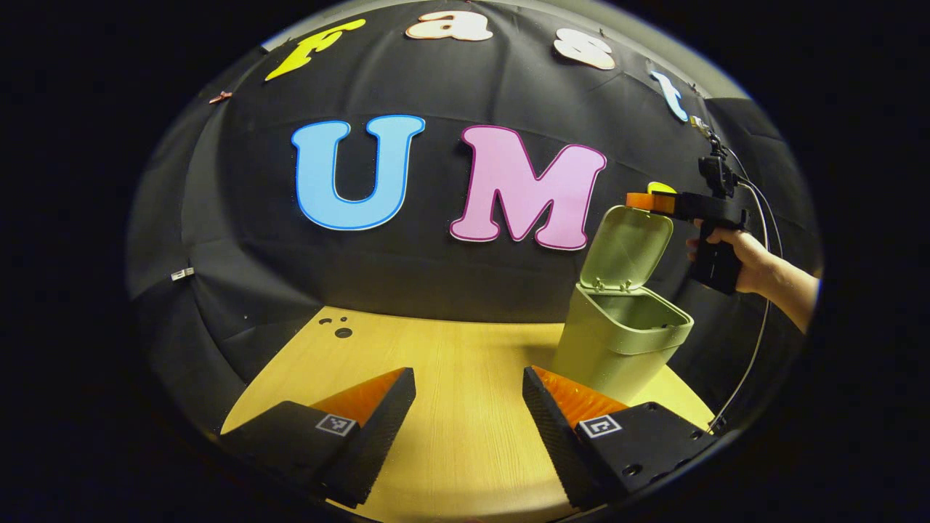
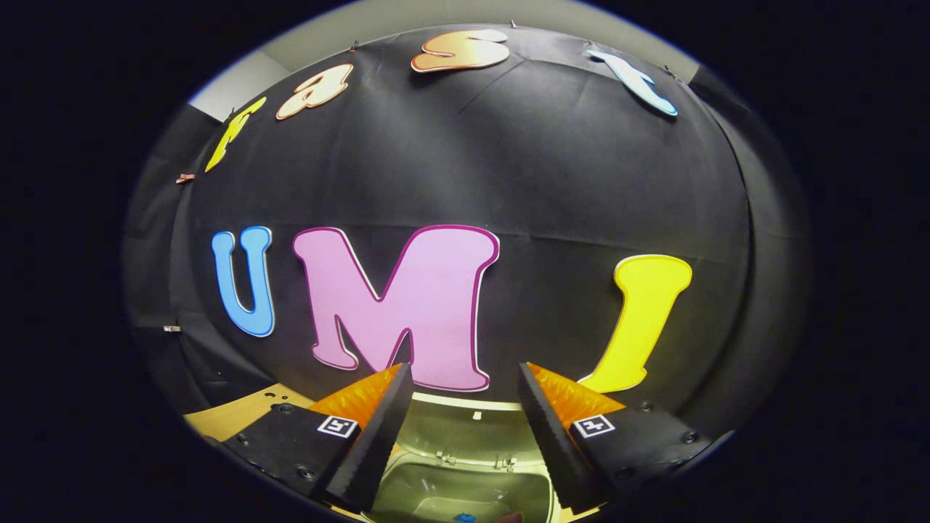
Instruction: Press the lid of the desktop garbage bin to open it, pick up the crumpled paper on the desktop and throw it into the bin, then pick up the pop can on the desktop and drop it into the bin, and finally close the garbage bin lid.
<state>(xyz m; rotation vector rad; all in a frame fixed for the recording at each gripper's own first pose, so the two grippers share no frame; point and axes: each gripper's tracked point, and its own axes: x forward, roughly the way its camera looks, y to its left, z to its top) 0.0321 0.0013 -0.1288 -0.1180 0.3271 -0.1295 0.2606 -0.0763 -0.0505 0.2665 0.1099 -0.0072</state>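
Note:
The green desktop bin [image 1: 617, 352] stands on the right of the wooden table with its lid [image 1: 628, 247] swung up and open. In the left gripper view, a hand holds my right gripper [image 1: 649, 200] just above the lid's top edge. My left gripper [image 1: 468, 372] hangs open over the table, left of the bin, with nothing between its fingers. In the right gripper view, my right gripper [image 2: 465, 369] is open and empty, looking down past the raised lid [image 2: 465, 428] into the bin [image 2: 465, 483]. Small blue and reddish bits show deep inside it.
The wooden table [image 1: 450, 443] has a few small dark holes [image 1: 341, 331] near its far left corner. A cable [image 1: 748, 363] hangs from the right gripper down past the table's right edge. The black cloth wall stands close behind the bin.

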